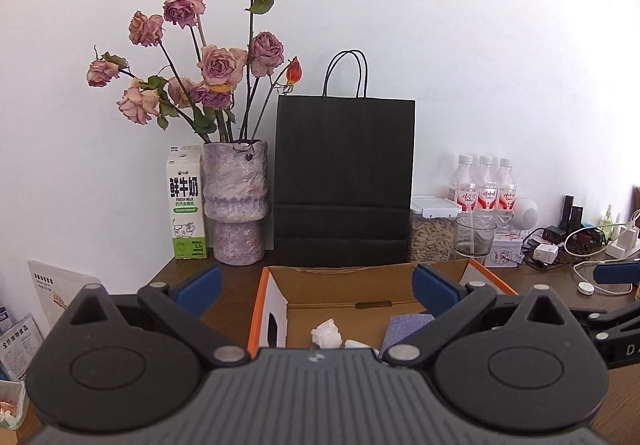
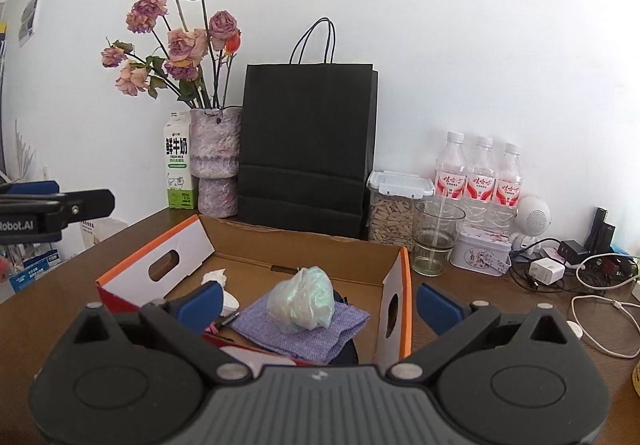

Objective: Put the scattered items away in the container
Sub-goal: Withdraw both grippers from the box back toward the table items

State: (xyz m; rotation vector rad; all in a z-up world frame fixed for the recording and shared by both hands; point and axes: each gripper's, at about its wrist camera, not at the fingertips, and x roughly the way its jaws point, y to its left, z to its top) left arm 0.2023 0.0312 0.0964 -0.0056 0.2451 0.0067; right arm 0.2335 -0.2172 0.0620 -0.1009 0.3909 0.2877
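Both grippers sit low in our views with their blue pads spread wide and nothing between them. Our right gripper [image 2: 318, 303] hangs at the near edge of the cardboard box [image 2: 404, 309], its left pad over the box interior and its right pad outside the orange-edged right wall. Our left gripper [image 1: 316, 291] faces the same box [image 1: 260, 309] from its near left side, pads wide apart on either side of the opening.

Contents of the box, right wrist view: a folded purple cloth [image 2: 308, 331] lies at the near middle, and a crumpled pale plastic bag [image 2: 302, 303] rests on top of it. A white paper wad [image 2: 215, 277] lies toward the left wall. Something pink and a dark item show at the cloth's edges; we cannot identify them.

Key relation: the plastic bag lies straight ahead of the right gripper, centred between its pads and slightly below. We judge the right hand nearer to it; from the left wrist only the cloth corner [image 1: 408, 329] and the paper wad [image 1: 327, 333] show.

Judgement: the items we can see already rest inside the box. White cables [image 2: 592, 325] and a charger [image 2: 546, 271] lie on the wooden table [image 2: 60, 313] to the right, well apart from the box; whether they count as scattered items we cannot tell.
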